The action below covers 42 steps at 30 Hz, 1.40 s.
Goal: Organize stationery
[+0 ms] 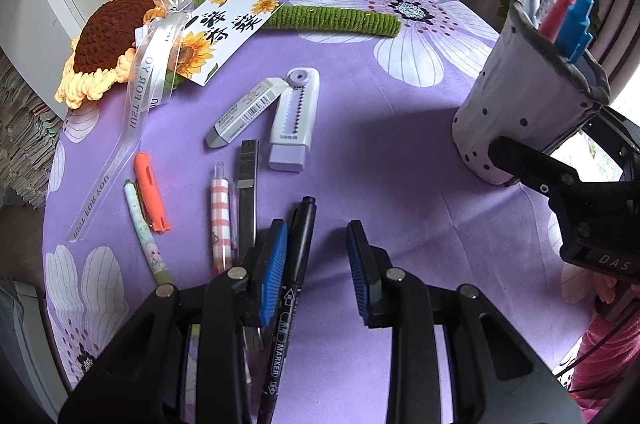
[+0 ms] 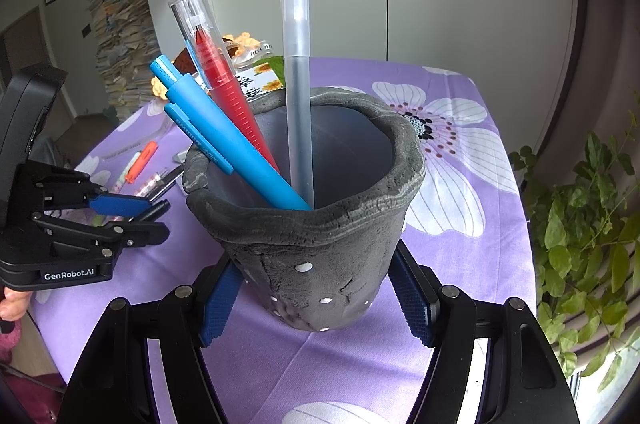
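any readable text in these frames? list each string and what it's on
"MARKER": black marker between the left claw's fingers.
"JUST FOR YOU": clear ribbon on the crochet sunflower.
"GenRobot.AI": left claw body, right wrist view.
"DAS": right claw body, cut off at the edge of the left wrist view.
Chinese characters on the sunflower card: unreadable for me.
Eraser barcode print, blue pen lettering: too small.

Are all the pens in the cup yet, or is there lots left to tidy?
Some is done: a blue pen, a red pen and a frosted pen already stand in the pen cup, which the right gripper is holding. The left gripper is open over the black marker. Left on the cloth: checked pen, orange highlighter, green pen, both erasers.
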Each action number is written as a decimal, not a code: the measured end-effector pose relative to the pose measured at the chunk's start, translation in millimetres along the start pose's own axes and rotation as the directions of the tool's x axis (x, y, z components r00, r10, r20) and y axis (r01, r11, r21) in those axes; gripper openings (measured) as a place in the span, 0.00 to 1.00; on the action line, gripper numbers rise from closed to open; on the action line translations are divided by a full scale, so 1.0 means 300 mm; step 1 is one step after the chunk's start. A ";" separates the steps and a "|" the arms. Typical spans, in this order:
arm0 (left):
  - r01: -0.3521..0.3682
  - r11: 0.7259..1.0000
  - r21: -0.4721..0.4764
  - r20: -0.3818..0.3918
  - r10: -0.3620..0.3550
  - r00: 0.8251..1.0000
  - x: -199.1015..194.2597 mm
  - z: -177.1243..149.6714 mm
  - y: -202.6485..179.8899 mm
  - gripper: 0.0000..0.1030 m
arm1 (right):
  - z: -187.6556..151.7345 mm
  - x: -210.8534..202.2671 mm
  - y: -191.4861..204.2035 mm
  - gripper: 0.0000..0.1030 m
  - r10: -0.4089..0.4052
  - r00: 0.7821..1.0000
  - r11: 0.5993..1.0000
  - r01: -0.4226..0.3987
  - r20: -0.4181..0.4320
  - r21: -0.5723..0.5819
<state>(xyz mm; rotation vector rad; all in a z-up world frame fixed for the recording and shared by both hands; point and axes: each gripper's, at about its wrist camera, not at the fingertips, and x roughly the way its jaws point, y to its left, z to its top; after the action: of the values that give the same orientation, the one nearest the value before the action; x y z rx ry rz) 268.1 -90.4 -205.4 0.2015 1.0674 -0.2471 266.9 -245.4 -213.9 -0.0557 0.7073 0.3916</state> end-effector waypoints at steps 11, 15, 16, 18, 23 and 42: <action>0.073 0.993 0.097 -0.019 -0.072 0.997 -0.026 -0.043 -0.133 0.27 | 0.001 0.000 -0.004 0.69 0.001 1.000 1.000 -0.001 0.000 0.001; 0.058 0.992 0.114 -0.030 -0.055 0.998 -0.020 -0.040 -0.127 0.28 | 0.000 0.001 -0.007 0.69 0.007 1.000 1.000 -0.007 0.001 0.007; 0.053 0.991 0.122 -0.034 -0.049 0.998 -0.018 -0.042 -0.118 0.28 | 0.001 0.001 -0.010 0.69 0.008 1.000 1.000 -0.008 0.001 0.009; 0.050 0.989 0.141 -0.046 -0.044 0.998 -0.014 -0.048 -0.115 0.28 | 0.000 0.000 -0.011 0.69 0.010 1.000 1.000 -0.010 0.001 0.010; 0.075 0.984 0.160 -0.056 -0.067 0.996 -0.014 -0.050 -0.116 0.26 | 0.000 0.000 -0.013 0.69 0.010 1.000 1.000 -0.010 0.001 0.011; 0.130 0.991 0.013 0.040 -0.130 0.991 -0.109 0.052 -0.049 0.12 | 0.000 0.000 -0.013 0.69 0.009 1.000 1.000 -0.009 0.000 0.011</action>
<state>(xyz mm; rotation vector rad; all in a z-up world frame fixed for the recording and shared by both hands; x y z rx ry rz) 261.8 -105.4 -169.8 0.1358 1.0399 -0.3726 268.3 -249.2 -214.2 -0.0418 0.7096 0.3965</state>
